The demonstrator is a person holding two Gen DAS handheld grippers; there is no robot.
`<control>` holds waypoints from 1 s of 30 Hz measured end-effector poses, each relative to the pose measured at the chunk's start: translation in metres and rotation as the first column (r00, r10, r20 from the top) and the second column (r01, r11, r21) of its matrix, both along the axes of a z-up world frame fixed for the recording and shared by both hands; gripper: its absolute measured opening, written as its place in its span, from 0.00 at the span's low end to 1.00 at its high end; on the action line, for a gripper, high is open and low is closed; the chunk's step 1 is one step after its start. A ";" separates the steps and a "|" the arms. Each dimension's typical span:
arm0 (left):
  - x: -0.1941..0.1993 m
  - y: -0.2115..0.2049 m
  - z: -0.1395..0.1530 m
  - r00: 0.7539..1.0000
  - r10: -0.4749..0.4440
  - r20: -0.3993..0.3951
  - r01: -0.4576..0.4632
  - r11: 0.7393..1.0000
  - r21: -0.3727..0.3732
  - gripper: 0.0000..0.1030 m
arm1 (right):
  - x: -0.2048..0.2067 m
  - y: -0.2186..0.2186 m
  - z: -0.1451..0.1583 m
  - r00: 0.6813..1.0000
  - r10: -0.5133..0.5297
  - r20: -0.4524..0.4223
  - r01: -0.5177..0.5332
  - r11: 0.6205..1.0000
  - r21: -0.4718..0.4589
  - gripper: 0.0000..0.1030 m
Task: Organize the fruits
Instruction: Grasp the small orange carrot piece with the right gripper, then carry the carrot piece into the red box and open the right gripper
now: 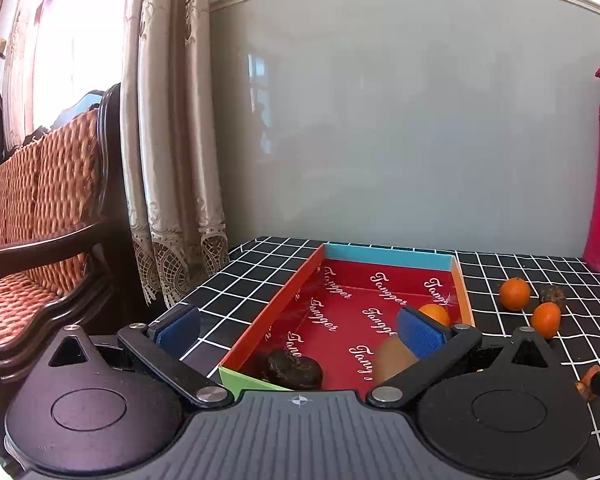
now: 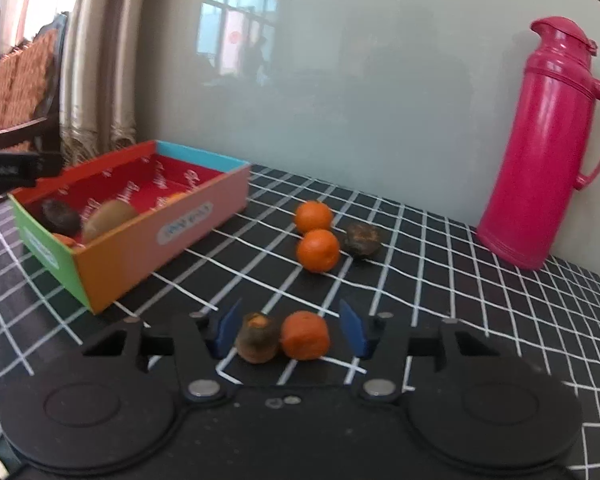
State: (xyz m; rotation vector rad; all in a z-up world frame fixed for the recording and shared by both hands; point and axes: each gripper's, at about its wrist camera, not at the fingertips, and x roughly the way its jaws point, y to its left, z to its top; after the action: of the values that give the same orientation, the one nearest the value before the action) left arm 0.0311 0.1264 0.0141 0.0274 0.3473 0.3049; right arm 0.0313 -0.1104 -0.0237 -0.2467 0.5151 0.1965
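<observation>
The right hand-held gripper stands wide open around a tangerine and a darkened one on the tabletop; better centre on one. The left hand-held gripper hangs open, empty, over the box.

Daylight floods in from the window at left, blown out to white behind the curtain. The glossy wall mirrors a window faintly. Fisheye bends the wall trim and darkens the corners. The kiwi is smeared with blur; the right view is soft throughout, its shadows faint.
</observation>
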 end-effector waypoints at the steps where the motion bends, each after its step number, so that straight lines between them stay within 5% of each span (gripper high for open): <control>1: 0.000 0.000 0.000 1.000 0.001 0.000 -0.001 1.000 -0.003 1.00 | 0.000 -0.003 0.000 1.000 -0.015 0.000 0.015 1.000 0.000 0.47; 22: 0.001 0.007 -0.001 1.000 0.014 -0.005 -0.014 1.000 0.004 1.00 | 0.031 -0.006 -0.026 0.987 -0.067 -0.143 0.070 0.997 0.015 0.35; 30: -0.001 0.012 -0.001 1.000 0.022 0.000 -0.022 1.000 -0.003 1.00 | 0.028 -0.002 -0.021 0.990 -0.072 -0.122 0.075 0.997 0.024 0.28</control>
State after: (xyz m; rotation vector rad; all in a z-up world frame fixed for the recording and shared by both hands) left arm 0.0304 0.1385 0.0134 0.0208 0.3482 0.3264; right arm 0.0593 -0.1125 -0.0448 -0.1880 0.6401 0.1475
